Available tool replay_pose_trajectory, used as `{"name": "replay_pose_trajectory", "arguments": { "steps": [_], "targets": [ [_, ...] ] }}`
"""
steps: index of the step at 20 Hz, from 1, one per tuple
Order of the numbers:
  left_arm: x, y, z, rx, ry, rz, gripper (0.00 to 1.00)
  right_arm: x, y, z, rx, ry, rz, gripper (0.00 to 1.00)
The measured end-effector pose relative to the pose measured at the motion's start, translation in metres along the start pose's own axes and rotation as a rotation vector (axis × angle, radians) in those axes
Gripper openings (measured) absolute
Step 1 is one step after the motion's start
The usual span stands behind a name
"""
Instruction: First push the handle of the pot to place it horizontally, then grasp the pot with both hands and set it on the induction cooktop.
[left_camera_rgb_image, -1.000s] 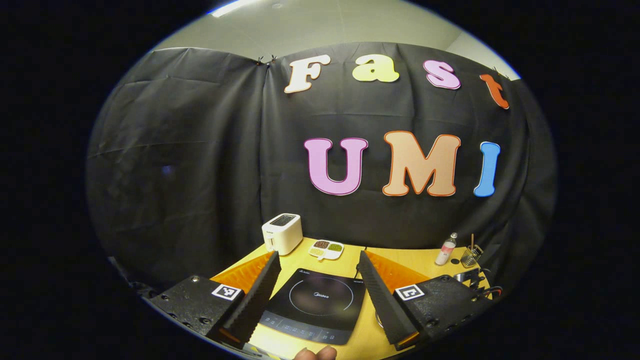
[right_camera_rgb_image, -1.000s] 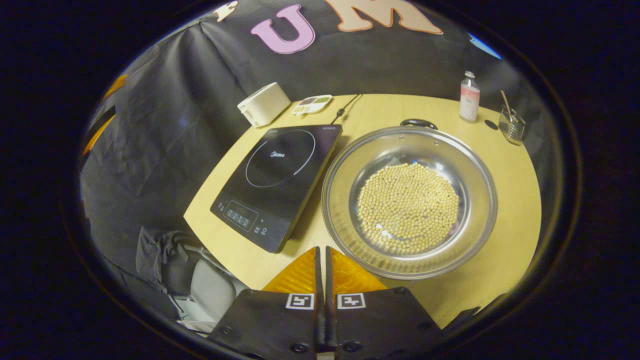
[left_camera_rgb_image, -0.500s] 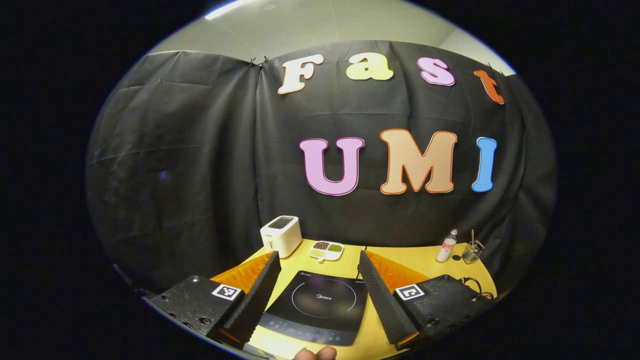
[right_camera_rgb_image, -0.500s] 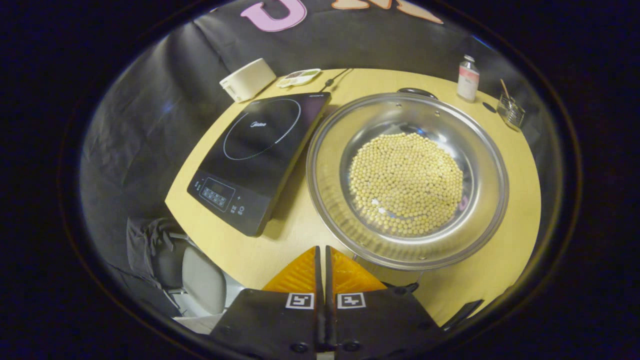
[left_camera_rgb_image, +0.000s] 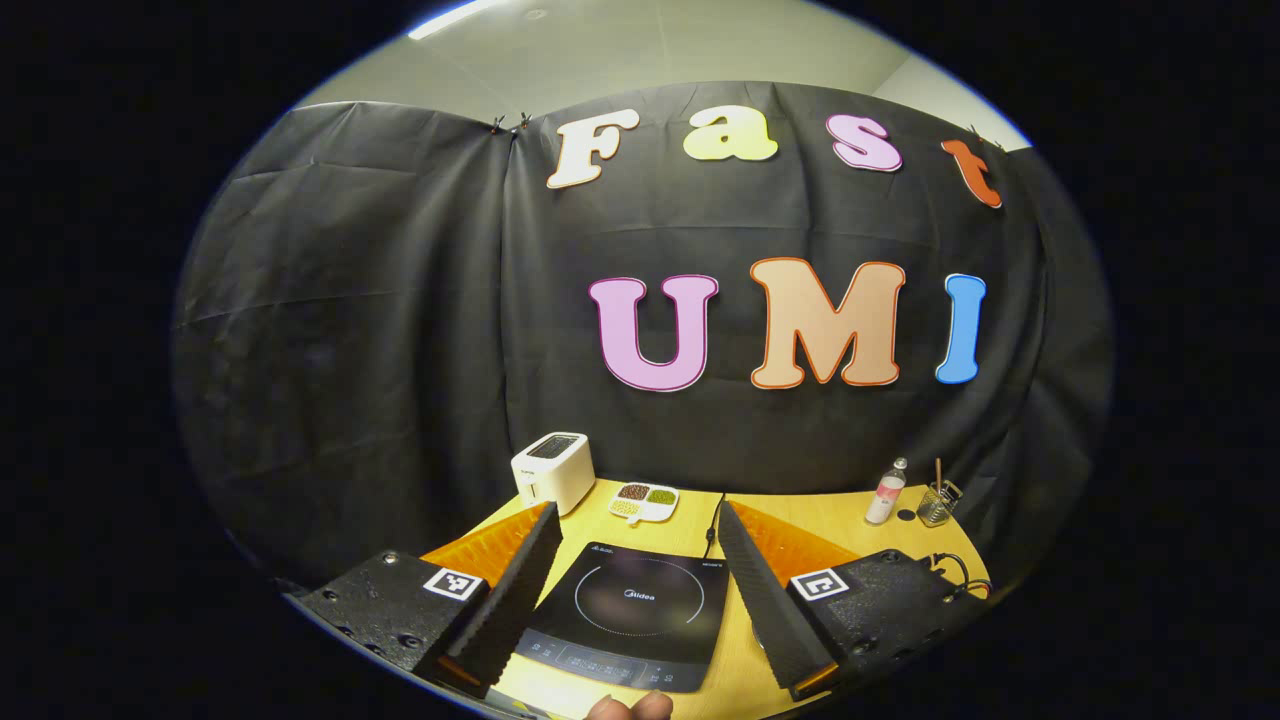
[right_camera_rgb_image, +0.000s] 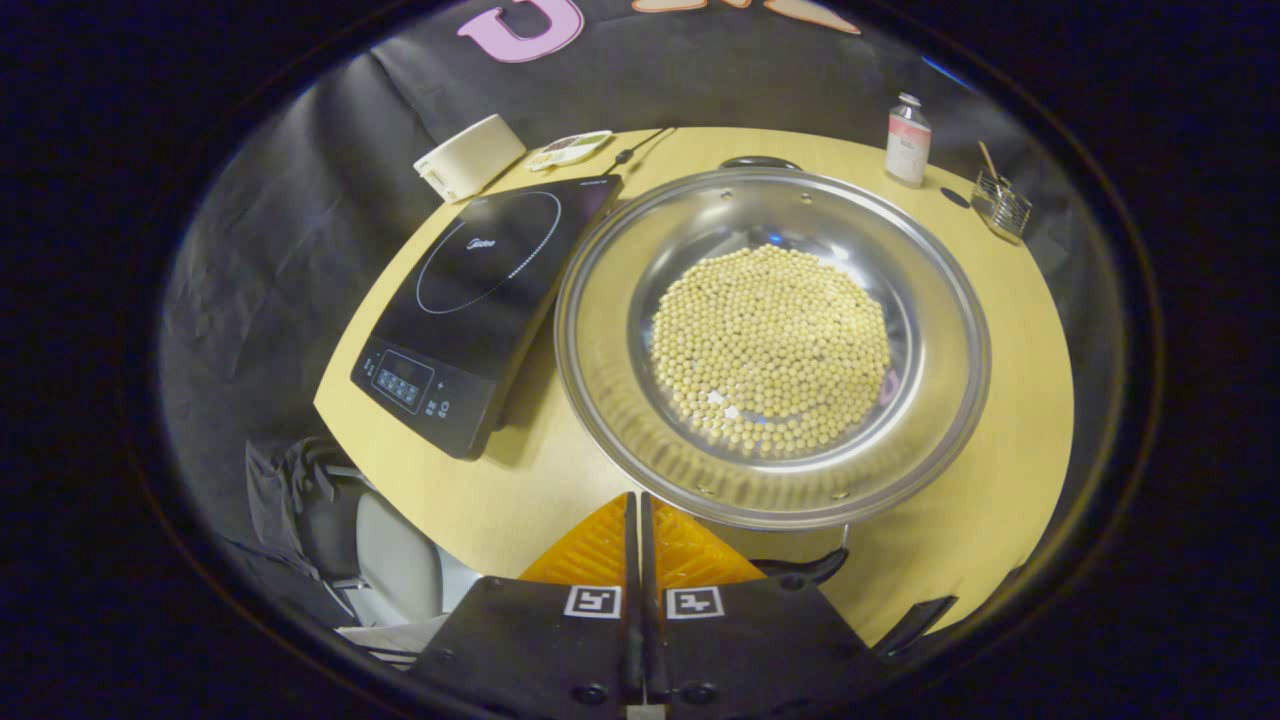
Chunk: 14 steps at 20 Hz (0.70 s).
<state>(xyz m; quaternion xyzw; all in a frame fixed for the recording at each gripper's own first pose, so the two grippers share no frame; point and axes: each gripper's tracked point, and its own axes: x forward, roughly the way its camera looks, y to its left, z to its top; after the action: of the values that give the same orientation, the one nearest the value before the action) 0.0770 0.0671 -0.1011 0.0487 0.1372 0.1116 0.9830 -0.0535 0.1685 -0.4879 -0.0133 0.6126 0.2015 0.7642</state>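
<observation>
- The fingers of the right gripper (right_camera_rgb_image: 640, 515) are held together, with nothing between them, just before the near rim of the pot (right_camera_rgb_image: 610, 340).
- A dark handle (right_camera_rgb_image: 800, 568) of the pot is seen just beside these fingers; a second handle (right_camera_rgb_image: 760, 161) is seen at the pot's far rim.
- The pot is standing on the counter (right_camera_rgb_image: 520, 490), just beside the induction cooktop (right_camera_rgb_image: 480, 300), and pale beans (right_camera_rgb_image: 770, 345) are lying in it.
- The fingers of the left gripper (left_camera_rgb_image: 632, 555) are held wide apart and empty, above the near side of the induction cooktop (left_camera_rgb_image: 625, 615).
- Beyond the cooktop, a toaster (left_camera_rgb_image: 551, 470), a divided dish (left_camera_rgb_image: 643, 502), a bottle (left_camera_rgb_image: 884, 493) and a glass (left_camera_rgb_image: 936, 505) are placed.
</observation>
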Motion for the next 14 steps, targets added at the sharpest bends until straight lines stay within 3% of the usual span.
{"name": "replay_pose_trajectory", "arguments": {
  "steps": [14],
  "targets": [
    [0.006,-0.009,-0.003,-0.017,-0.004,0.008,0.96,-0.012,-0.112,-0.002,0.072,0.024,-0.15,0.0]
  ]
}}
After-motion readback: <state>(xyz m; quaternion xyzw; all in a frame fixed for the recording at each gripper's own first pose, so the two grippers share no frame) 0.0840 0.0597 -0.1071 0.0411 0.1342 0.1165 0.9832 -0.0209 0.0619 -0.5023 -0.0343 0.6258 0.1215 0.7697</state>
